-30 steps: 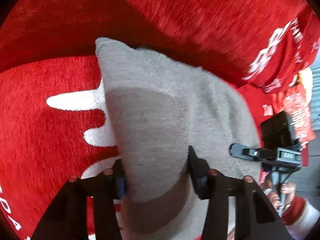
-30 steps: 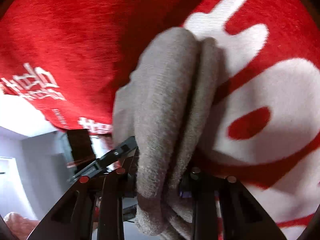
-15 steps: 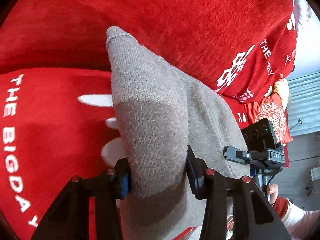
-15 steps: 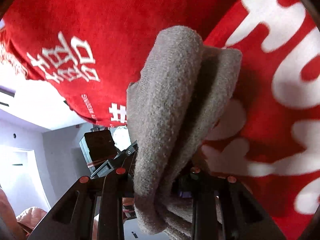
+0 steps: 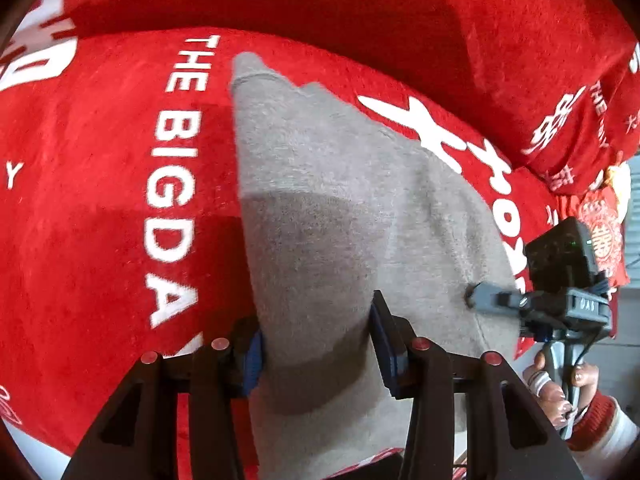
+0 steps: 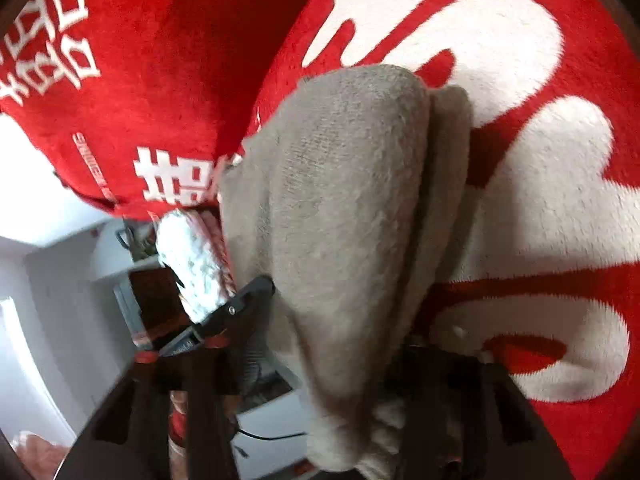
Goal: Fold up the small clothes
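Note:
A small grey knitted garment hangs stretched between my two grippers above a red plush blanket with white lettering. My left gripper is shut on the garment's near edge, the cloth bunched between its blue pads. In the left wrist view my right gripper grips the garment's right edge, with the person's hand below it. In the right wrist view the grey garment drapes thickly over my right gripper, whose fingertips are buried in the folds.
The red blanket covers the surface and a raised cushion behind. A white fluffy sleeve of the other arm shows in the right wrist view. Red decorations hang at the far right.
Both grippers have carried the garment across the blanket; the "THE BIG DAY" lettering has come fully into the left wrist view. The grip on the garment is unchanged.

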{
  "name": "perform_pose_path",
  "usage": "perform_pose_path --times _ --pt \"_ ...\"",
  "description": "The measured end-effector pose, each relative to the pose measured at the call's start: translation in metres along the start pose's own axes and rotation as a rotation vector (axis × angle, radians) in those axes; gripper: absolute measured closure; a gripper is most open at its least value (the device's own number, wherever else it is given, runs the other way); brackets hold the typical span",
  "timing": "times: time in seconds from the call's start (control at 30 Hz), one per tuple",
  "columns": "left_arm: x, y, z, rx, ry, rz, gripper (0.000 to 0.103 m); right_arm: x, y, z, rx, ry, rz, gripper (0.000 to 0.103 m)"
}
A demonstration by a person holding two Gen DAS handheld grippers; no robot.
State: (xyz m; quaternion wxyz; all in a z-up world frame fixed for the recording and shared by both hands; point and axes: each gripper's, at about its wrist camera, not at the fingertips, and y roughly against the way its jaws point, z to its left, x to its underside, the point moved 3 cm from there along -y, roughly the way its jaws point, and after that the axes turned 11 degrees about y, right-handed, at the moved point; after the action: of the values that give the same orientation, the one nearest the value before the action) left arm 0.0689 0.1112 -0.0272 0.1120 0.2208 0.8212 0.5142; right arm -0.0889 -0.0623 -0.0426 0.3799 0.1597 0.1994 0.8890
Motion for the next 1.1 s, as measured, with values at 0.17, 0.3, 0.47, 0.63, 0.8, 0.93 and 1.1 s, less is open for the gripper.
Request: perform_pose_path --times 0.17,0.3,0.47,0.63,0.8,0.93,1.1 --pt "-0.005 0.031 0.011 0.001 0.013 -0.105 0.056 -0.005 0.016 0.000 0.087 -0.024 -0.049 0.061" --pt "-0.009 0.029 0.016 -0.085 -0.004 -0.133 0.056 -0.007 0.015 0.038 0.262 0.182 -0.057 0.077" --pt "0.003 0.013 0.014 -0.182 -0.057 -0.138 0.056 0.004 0.002 0.080 0.532 0.485 -0.037 0.078" --pt "0.008 0.004 0.005 -0.181 -0.044 -0.131 0.051 -0.002 -0.005 0.036 0.694 0.474 -0.007 0.074" --pt "0.011 0.004 -0.007 -0.264 -0.112 -0.155 0.051 -0.001 0.017 0.042 0.746 0.395 -0.050 0.071" --pt "0.014 0.018 -0.004 -0.282 -0.119 -0.156 0.051 0.003 0.037 0.036 0.747 0.281 -0.083 0.070" --pt "0.026 0.026 0.003 -0.313 -0.138 -0.133 0.051 0.021 0.050 0.041 0.770 0.261 -0.099 0.070"
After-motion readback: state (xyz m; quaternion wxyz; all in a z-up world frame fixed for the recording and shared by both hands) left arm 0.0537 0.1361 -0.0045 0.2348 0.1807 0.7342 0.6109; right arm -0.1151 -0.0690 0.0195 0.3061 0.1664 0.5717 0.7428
